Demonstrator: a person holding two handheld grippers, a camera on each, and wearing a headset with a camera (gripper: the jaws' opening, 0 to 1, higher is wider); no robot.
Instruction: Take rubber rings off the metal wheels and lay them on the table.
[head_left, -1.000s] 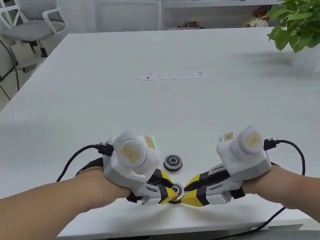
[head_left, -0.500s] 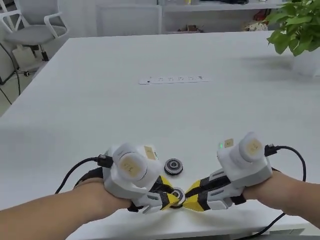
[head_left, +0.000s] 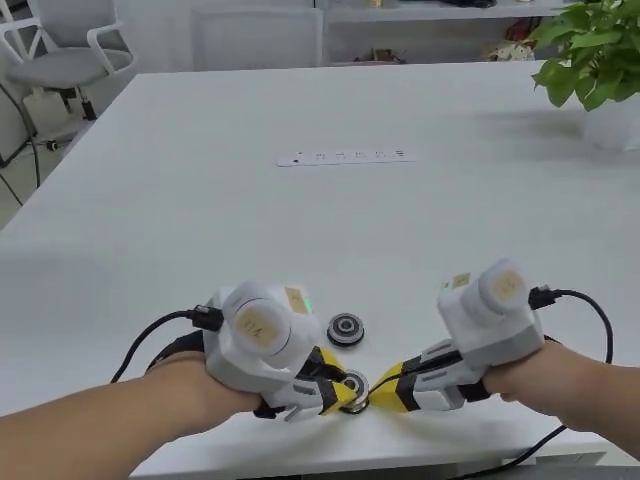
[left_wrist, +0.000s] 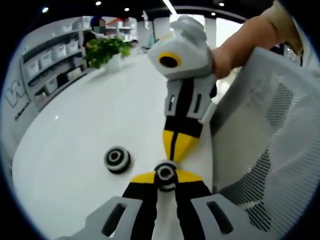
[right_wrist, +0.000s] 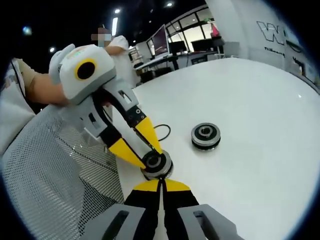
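Keeping wheel (right_wrist: 156, 162) clamped, left hand-held gripper (left_wrist: 165, 178)

At 6 o'clock in the head view, the metal wheel (head_left: 354, 383) is mostly hidden between the yellow tips of the left gripper (head_left: 340, 392) and right gripper (head_left: 376, 393). It is too small there to tell whether a rubber ring sits on it. In the right gripper view, that gripper's closed jaws cover the wheel's near rim, so any pinch on the ring cannot be told. The picture's edges cut off a plant (head_left: 590, 50) at 2 o'clock and a chair (head_left: 70, 65) at 10 o'clock.
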